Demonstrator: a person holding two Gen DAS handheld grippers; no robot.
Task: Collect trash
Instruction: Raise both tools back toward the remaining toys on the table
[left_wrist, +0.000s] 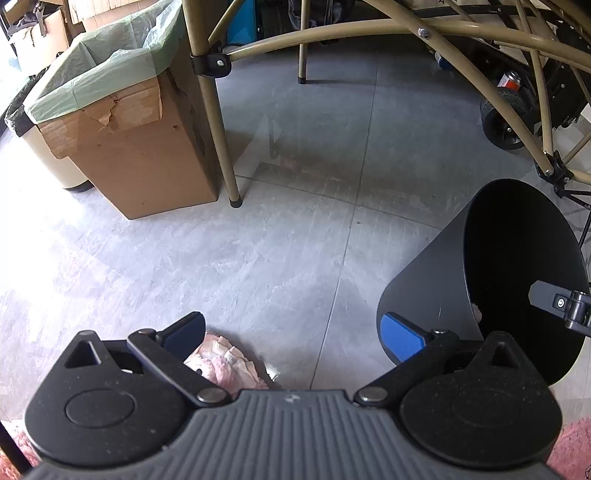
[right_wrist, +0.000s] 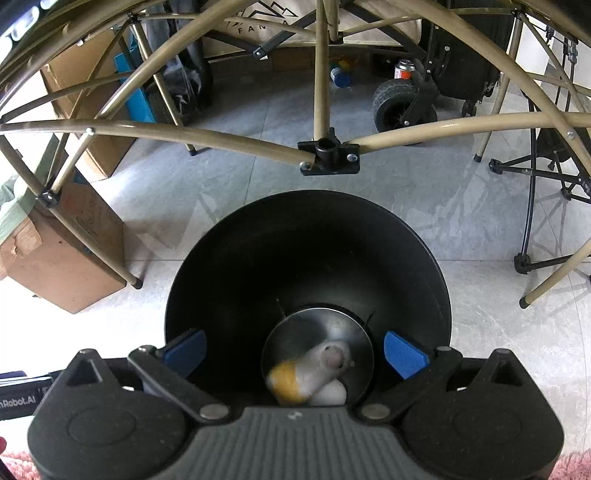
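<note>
Right gripper (right_wrist: 295, 352) wide open over bin rim (right_wrist: 184, 280).

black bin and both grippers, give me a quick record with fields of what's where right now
black bin: open top, on the grey floor
in bin: a blurred white and yellow item, near the bottom
right gripper: open over the bin mouth, nothing between its pads
left gripper: open, low over the floor beside the bin
under left gripper: crumpled pink tissue, not gripped
cardboard box: green bag liner, standing further off by a table leg
</note>
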